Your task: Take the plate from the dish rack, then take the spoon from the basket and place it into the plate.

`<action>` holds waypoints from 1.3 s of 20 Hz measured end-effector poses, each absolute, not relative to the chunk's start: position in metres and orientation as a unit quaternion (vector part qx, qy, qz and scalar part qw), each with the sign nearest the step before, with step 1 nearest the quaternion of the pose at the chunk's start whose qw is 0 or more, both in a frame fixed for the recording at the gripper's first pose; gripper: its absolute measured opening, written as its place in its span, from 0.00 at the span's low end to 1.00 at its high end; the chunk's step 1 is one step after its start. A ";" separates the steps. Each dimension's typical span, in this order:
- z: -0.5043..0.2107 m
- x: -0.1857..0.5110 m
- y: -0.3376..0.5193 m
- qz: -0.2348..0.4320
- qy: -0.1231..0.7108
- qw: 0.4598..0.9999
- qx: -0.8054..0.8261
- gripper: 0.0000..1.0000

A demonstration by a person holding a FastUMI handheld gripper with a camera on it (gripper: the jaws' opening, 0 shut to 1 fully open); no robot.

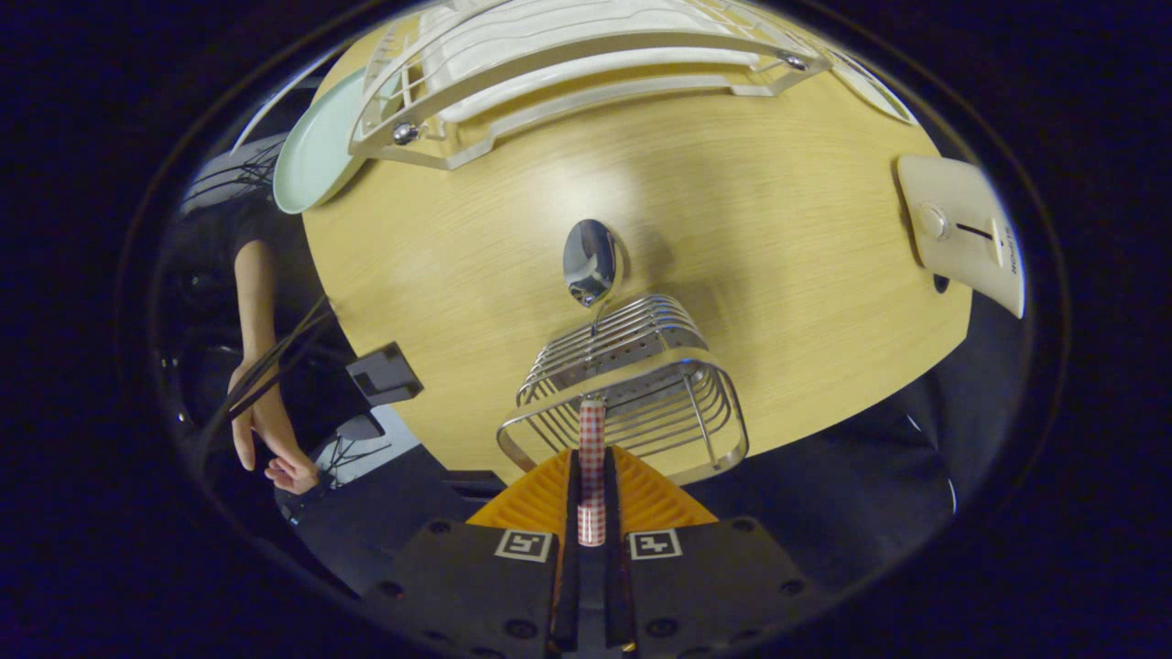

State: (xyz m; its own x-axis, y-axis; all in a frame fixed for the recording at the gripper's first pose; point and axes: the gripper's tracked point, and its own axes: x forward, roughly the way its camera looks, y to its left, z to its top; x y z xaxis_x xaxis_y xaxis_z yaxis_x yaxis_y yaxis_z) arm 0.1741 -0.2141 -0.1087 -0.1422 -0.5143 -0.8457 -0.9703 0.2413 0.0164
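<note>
My gripper (592,462) is shut on the red-and-white checked handle of the spoon (591,261). The spoon's thin stem runs forward from the fingers across the wire basket (632,384). Its shiny bowl shows past the basket's far rim, over the wooden table (751,238). Whether the spoon touches the basket I cannot tell. The pale green plate (316,151) lies flat at the table's far left edge, next to the white dish rack (568,69), well beyond the fingers.
A cream-coloured device (966,229) sits at the table's right edge. A person's hand (270,412) hangs beside the table's left side, near a small black box (385,371). Bare wood lies between the basket and the dish rack.
</note>
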 end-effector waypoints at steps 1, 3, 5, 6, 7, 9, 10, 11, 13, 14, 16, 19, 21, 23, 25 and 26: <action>-0.107 0.178 -0.212 0.300 0.692 0.371 -0.542 0.17; -0.105 0.185 -0.210 0.295 0.683 0.356 -0.566 0.17; -0.108 0.194 -0.203 0.295 0.673 0.344 -0.584 0.17; -0.100 0.193 -0.202 0.287 0.674 0.345 -0.587 0.17; -0.096 0.191 -0.206 0.282 0.675 0.339 -0.592 0.17; -0.094 0.182 -0.212 0.280 0.681 0.328 -0.592 0.17; -0.093 0.177 -0.214 0.283 0.685 0.320 -0.590 0.17; -0.089 0.176 -0.216 0.284 0.690 0.310 -0.589 0.17; -0.089 0.180 -0.214 0.283 0.698 0.312 -0.579 0.17; -0.089 0.183 -0.216 0.282 0.700 0.317 -0.575 0.17; -0.089 0.186 -0.216 0.286 0.704 0.329 -0.561 0.17; -0.088 0.184 -0.220 0.296 0.706 0.335 -0.550 0.17; -0.085 0.182 -0.224 0.300 0.709 0.334 -0.544 0.17; -0.085 0.177 -0.227 0.303 0.720 0.333 -0.528 0.17; -0.083 0.179 -0.229 0.298 0.722 0.335 -0.527 0.17; -0.082 0.178 -0.231 0.297 0.722 0.334 -0.529 0.17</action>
State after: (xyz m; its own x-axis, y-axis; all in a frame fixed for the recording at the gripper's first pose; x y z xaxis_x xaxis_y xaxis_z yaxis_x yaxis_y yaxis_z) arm 0.1779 -0.2308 -0.0821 -0.2171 -0.5652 -0.7959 -0.9615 0.2645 0.0745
